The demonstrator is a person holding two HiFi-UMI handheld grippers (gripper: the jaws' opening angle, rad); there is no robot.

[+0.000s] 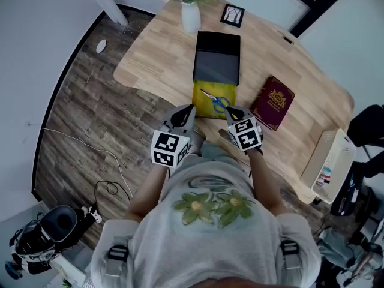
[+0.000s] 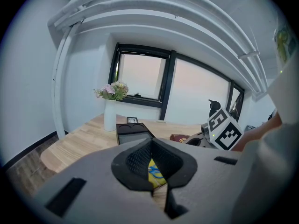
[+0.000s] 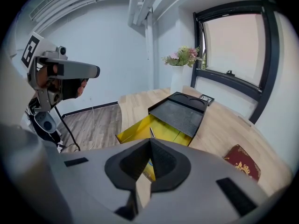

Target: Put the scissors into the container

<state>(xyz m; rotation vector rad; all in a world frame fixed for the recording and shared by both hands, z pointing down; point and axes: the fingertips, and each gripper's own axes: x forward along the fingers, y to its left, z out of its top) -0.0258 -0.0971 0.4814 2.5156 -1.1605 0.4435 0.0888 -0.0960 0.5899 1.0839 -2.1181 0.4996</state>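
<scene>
Scissors [image 1: 216, 101] with blue handles lie inside the open yellow container [image 1: 203, 104] near the table's front edge. A black box [image 1: 217, 57] adjoins the container's far side. My left gripper [image 1: 183, 115] hovers just left of the container's near end, its jaws shut with nothing in them. My right gripper [image 1: 235, 114] hovers just right of that end, also shut and holding nothing. In the left gripper view, the blue handles [image 2: 156, 172] show past the closed left gripper [image 2: 151, 148]. In the right gripper view, a scissor blade [image 3: 151, 131] lies on the yellow floor [image 3: 135, 129] beyond the closed right gripper [image 3: 150, 143].
A dark red book [image 1: 273, 102] lies right of the container. A white vase with flowers [image 1: 191, 15] and a small picture frame [image 1: 232, 15] stand at the table's far end. A white rack [image 1: 329, 164] sits at the right edge. Cables run over the wooden floor [image 1: 90, 131].
</scene>
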